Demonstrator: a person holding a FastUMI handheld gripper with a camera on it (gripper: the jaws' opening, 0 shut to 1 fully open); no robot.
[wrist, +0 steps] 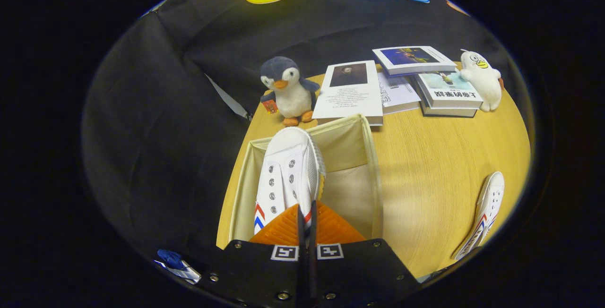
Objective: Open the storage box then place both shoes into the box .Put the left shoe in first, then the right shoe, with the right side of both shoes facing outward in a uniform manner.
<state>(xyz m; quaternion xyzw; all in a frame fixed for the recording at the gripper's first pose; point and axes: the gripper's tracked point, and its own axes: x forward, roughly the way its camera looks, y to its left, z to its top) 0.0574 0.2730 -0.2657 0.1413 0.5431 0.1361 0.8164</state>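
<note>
My gripper (306,218) is shut on the heel end of a white canvas shoe (286,175) with red and blue stripes, both fingers pressed close together on it. The shoe hangs toe-forward over the open beige fabric storage box (371,157), along the box's left side. Whether its sole touches the box floor is hidden. A second matching white shoe (484,213) lies on the wooden table (435,166) to the right of the box, well clear of the fingers.
Beyond the box stand a plush penguin (288,91) and several books (352,91), some stacked (446,91). A white plush toy (483,81) sits at the table's far right. Bare wood lies between the box and the second shoe.
</note>
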